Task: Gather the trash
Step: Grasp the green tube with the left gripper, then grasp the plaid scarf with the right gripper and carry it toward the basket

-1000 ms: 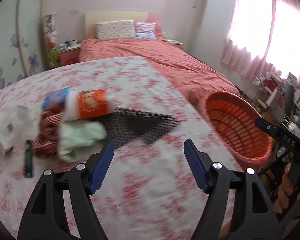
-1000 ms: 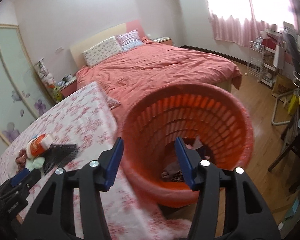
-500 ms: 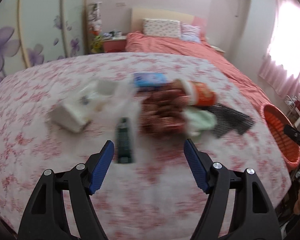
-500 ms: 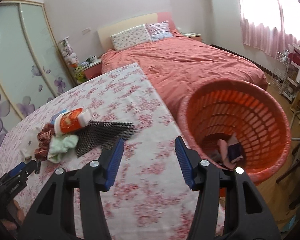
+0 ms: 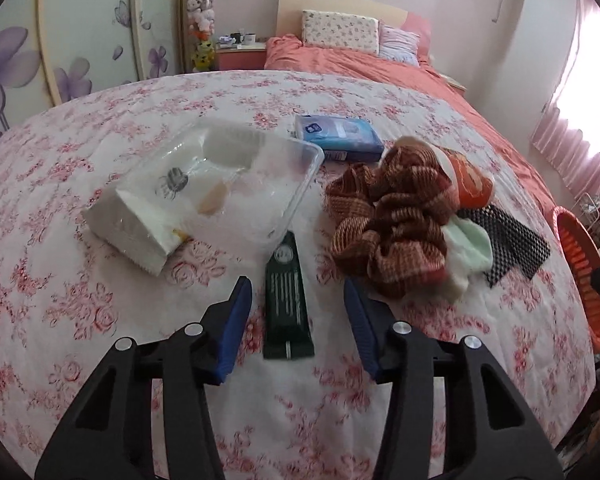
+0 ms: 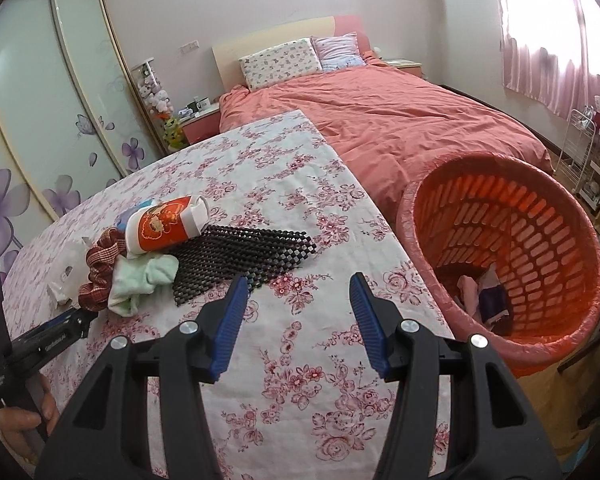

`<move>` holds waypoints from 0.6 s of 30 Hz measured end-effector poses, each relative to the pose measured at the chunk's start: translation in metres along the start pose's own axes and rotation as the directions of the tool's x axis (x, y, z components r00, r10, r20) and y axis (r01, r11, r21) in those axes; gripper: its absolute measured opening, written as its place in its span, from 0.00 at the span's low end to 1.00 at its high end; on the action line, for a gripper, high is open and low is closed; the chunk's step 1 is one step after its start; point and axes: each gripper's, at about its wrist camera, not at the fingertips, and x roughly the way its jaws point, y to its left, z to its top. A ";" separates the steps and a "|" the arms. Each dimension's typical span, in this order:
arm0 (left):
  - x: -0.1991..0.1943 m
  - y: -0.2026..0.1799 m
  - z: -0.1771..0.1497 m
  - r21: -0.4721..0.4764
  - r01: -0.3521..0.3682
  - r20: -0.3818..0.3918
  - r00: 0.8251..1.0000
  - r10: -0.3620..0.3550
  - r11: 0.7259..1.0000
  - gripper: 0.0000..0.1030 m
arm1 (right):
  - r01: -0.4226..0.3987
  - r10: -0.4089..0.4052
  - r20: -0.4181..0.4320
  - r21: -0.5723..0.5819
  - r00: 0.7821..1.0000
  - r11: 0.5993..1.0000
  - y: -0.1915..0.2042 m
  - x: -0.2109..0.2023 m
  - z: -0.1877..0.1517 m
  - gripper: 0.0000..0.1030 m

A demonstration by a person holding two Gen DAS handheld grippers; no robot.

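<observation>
A dark green packet (image 5: pixel 288 300) lies flat on the floral tablecloth, just in front of the trash pile. My left gripper (image 5: pixel 296 282) straddles it with its jaws closing; a gap still shows on each side of the packet. My right gripper (image 6: pixel 298 278) hovers open over bare tablecloth with nothing between its pads. To its right the orange basket (image 6: pixel 540 220) stands beside the table, with a few pink and dark scraps (image 6: pixel 484 292) at its bottom. The left gripper (image 6: pixel 72 320) shows at the right wrist view's left edge.
The pile holds a clear plastic tray (image 5: pixel 240 184), a white tissue pack (image 5: pixel 136 224), a blue packet (image 5: pixel 338 136), a brown checked cloth (image 5: pixel 392 216), an orange cup (image 6: pixel 160 228), a pale green cloth (image 6: pixel 140 280) and a black mesh mat (image 6: pixel 240 256). A bed (image 6: pixel 380 120) lies behind.
The left gripper swung left from the mesh mat and basket side to the green packet, and its jaws narrowed around it. The right gripper moved left from over the basket to over the table.
</observation>
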 end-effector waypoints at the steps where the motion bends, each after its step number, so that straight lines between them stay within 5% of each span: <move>1: 0.001 0.000 0.001 -0.002 -0.002 0.001 1.000 0.002 1.000 0.45 | -0.001 0.001 -0.001 0.000 1.000 1.000 0.000 0.001 0.000 0.52; 11: 0.004 0.001 0.005 -0.020 0.010 0.003 1.000 -0.010 1.000 0.19 | -0.021 0.020 -0.017 -0.006 1.000 1.000 0.008 0.009 0.000 0.52; 18: 0.000 0.006 0.004 -0.029 0.033 0.007 0.999 -0.033 0.999 0.19 | -0.041 0.040 -0.022 -0.035 0.999 0.999 0.022 0.011 0.001 0.52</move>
